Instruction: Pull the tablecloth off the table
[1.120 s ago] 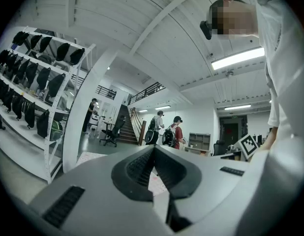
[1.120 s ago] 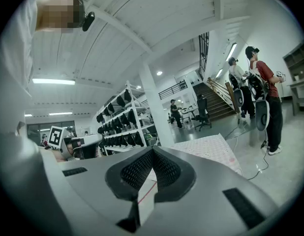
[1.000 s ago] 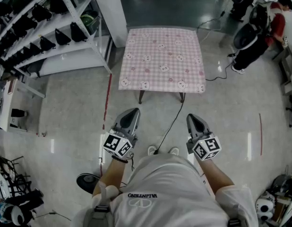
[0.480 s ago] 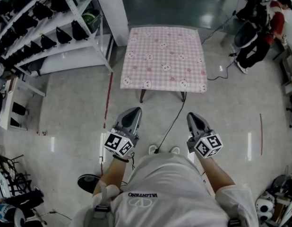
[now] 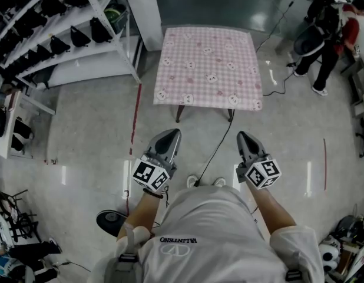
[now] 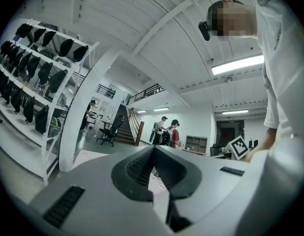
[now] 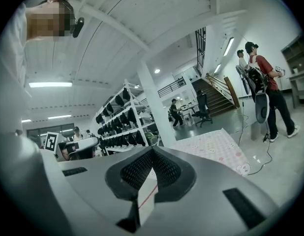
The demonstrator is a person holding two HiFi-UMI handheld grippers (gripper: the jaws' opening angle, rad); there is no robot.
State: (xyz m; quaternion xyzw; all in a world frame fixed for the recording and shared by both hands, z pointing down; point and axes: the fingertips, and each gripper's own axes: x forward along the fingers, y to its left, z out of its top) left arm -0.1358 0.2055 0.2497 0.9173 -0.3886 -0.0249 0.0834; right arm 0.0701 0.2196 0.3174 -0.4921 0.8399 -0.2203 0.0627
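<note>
A pink checked tablecloth (image 5: 207, 66) with small animal prints covers a small table ahead of me, its front hem hanging over the dark legs (image 5: 179, 113). In the right gripper view the tablecloth (image 7: 211, 147) lies ahead to the right. My left gripper (image 5: 172, 135) is shut and empty, held level well short of the table's front edge. My right gripper (image 5: 243, 137) is shut too, with nothing in it, a short way before the table's front right corner. Both point toward the table.
A white rack (image 5: 64, 34) of dark helmets stands to the left, beside a white pillar (image 5: 144, 10). A black cable (image 5: 216, 149) runs along the floor from under the table to my feet. A person (image 5: 332, 34) in red stands at the right. Red tape lines (image 5: 135, 122) mark the floor.
I have stepped a little closer to the table. Both grippers have drifted slightly forward with me, still shut. The person at the right has shifted stance.
</note>
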